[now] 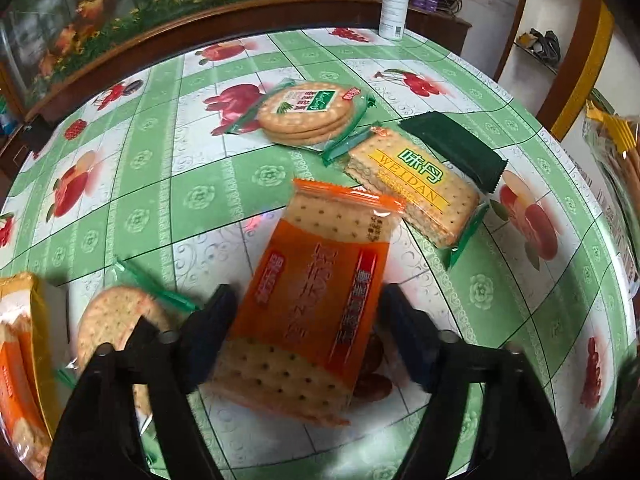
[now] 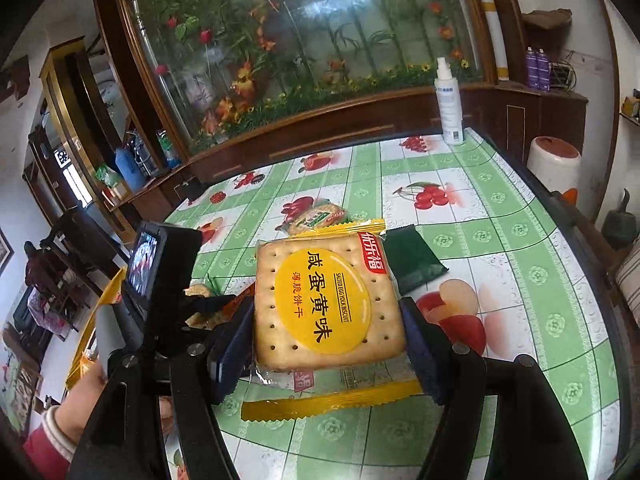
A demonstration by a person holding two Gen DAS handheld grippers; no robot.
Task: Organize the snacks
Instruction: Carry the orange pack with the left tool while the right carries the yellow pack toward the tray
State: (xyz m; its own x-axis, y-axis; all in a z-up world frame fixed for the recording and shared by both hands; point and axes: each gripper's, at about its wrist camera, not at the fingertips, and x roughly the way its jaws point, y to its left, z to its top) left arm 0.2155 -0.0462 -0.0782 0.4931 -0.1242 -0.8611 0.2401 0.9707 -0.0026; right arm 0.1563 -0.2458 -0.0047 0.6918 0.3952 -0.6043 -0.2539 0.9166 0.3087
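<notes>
Jaws: left gripper (image 1: 308,330) straddles the orange cracker pack (image 1: 316,300), pads not clearly pressing, so released; right gripper (image 2: 328,336) clenched on the yellow cracker pack (image 2: 326,304), lifted off the worktop (image 2: 520,280). Glossy green-checked fruit-print cloth, rounded edge. Round cracker pack (image 1: 308,114), square wafer pack (image 1: 416,188) and dark green sachet (image 1: 456,152) mid-worktop. Spray bottle (image 2: 450,100) at far edge.
</notes>
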